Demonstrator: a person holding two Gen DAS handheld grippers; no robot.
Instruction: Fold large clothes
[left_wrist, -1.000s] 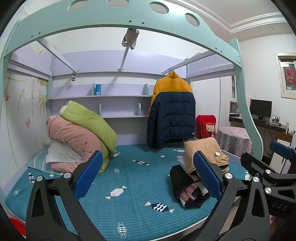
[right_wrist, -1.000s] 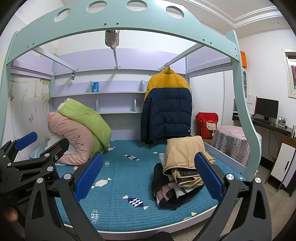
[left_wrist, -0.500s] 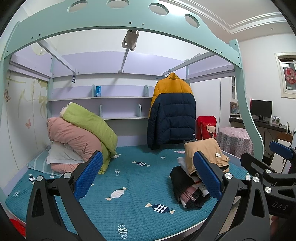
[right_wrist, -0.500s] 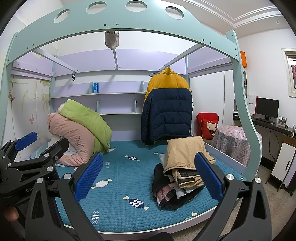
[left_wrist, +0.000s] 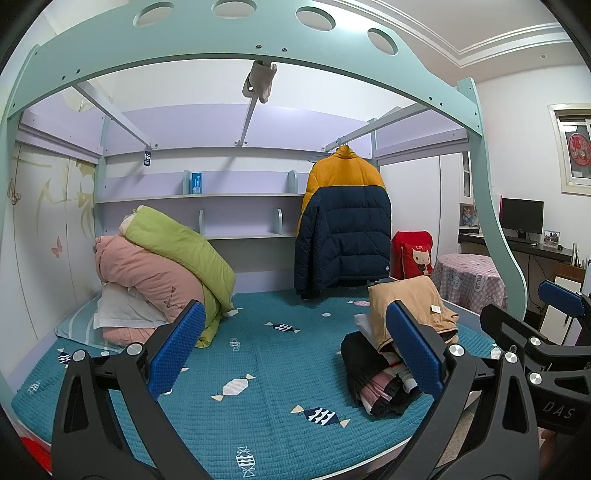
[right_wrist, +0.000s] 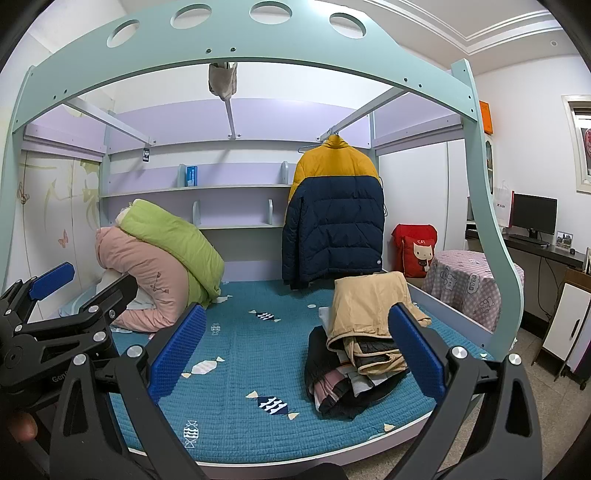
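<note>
Both claws — left claw (left_wrist: 295, 350) and right claw (right_wrist: 295, 350) — hang wide open and empty above the bed (right_wrist: 240, 369). The clothes pile (right_wrist: 358, 354), tan jacket (right_wrist: 369, 306) on top, sits at the bed's right edge. Best approach: pinch the jacket by two corners, lift clear, then spread it flat on the bare quilt.

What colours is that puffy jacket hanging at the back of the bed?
The jacket is mustard yellow on top, navy blue below; clearest in the right wrist view.

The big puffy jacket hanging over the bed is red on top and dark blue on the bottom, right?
Not quite. The hanging jacket is yellow on top, not red; the bottom half is dark blue, as you said. Both wrist views show it. The red thing is a cushion beside the bed.
</note>
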